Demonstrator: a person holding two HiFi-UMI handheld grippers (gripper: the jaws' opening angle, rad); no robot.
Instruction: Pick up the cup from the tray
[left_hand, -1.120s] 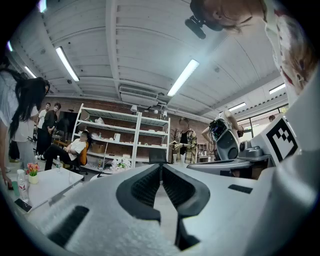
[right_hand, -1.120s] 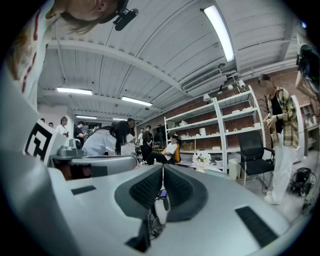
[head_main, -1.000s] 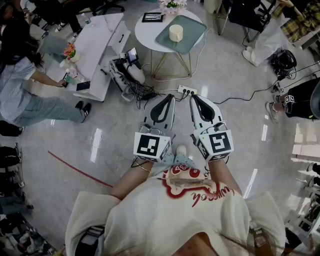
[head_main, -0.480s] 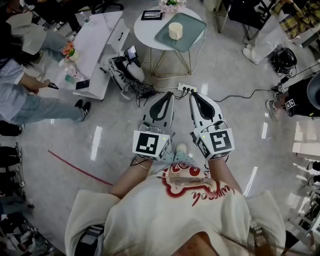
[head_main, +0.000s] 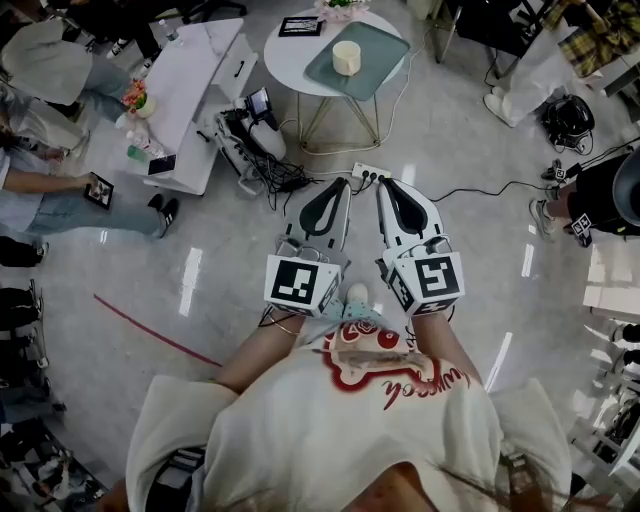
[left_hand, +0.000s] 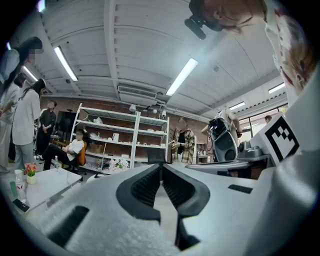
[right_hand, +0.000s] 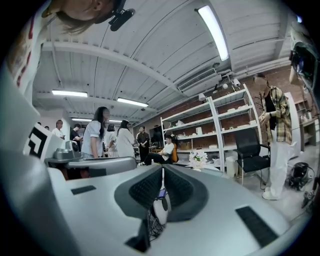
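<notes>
A shared lab or workshop. Beyond the round white table (head_main: 285, 62) stand open shelving racks (right_hand: 235, 125); near its legs lie a power strip (head_main: 370, 174) and cables (head_main: 272, 176).

Ceiling tube lights (right_hand: 212, 30) are illuminating the room evenly; glare streaks are reflecting off the glossy floor (head_main: 190, 285); fisheye distortion is bending and darkening all frame edges

The cup (head_main: 346, 57) stands on the tray (head_main: 376, 62), which lies on the table (head_main: 284, 60).
</notes>
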